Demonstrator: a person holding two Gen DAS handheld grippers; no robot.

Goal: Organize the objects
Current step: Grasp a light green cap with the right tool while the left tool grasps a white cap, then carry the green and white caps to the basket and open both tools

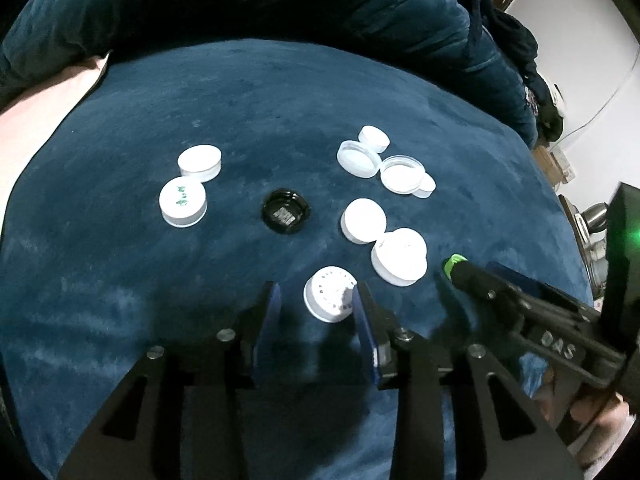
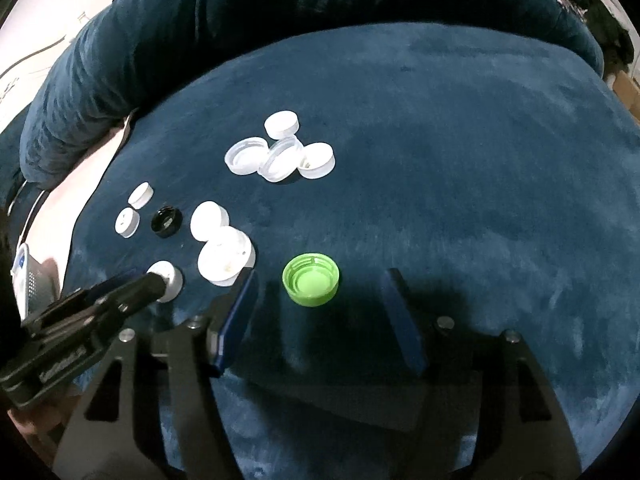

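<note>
Several bottle caps lie on a dark blue velvet cushion (image 1: 280, 92). My left gripper (image 1: 316, 300) is open; a white embossed cap (image 1: 330, 298) lies just ahead between its fingertips, beside the right finger. My right gripper (image 2: 320, 284) is open around a green cap (image 2: 311, 279) that lies open side up on the cushion. The green cap (image 1: 454, 263) shows partly behind the right gripper's finger in the left wrist view. A black cap (image 1: 286, 211) lies in the middle. Two white caps (image 1: 184, 198) lie at the left.
White and clear caps (image 1: 380, 160) cluster at the far right of the group; two bigger white caps (image 1: 400, 254) lie nearer. A blue back cushion (image 1: 240, 0) rises behind. A pink surface (image 1: 48, 100) borders the left. Clutter and a wall stand at the far right.
</note>
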